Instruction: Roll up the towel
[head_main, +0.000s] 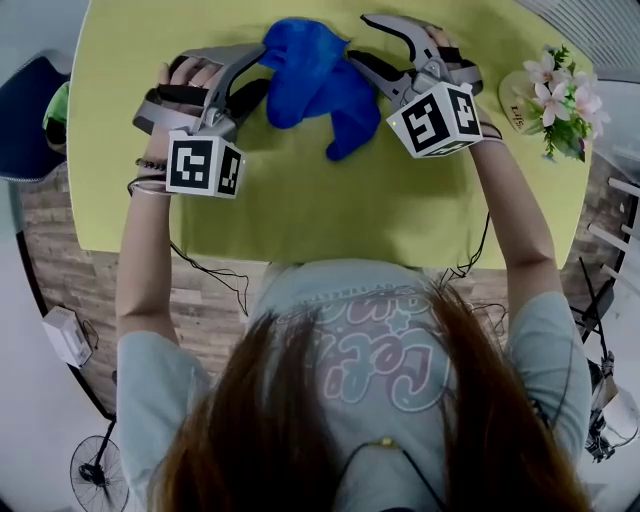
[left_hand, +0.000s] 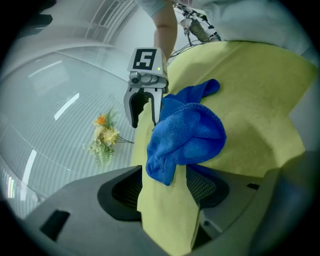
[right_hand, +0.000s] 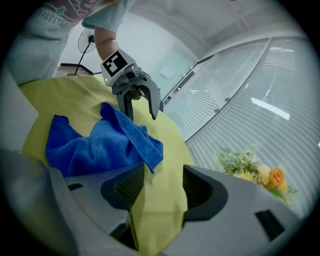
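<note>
Both my tongs gape wide and grip nothing. The left gripper (head_main: 262, 72) and right gripper (head_main: 358, 38) flank the blue towel (head_main: 312, 80), which is heaped at upper centre on the yellow table (head_main: 300, 210). It looks soft, light and floppy, and a fold seems to reach between my left jaws. I'd pinch its hemmed corners.

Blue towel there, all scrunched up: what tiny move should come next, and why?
Probably close the left gripper on the towel fold at its fingers, to pull it flat. The towel lies crumpled on the table; the right gripper is open too, holding nothing.
</note>
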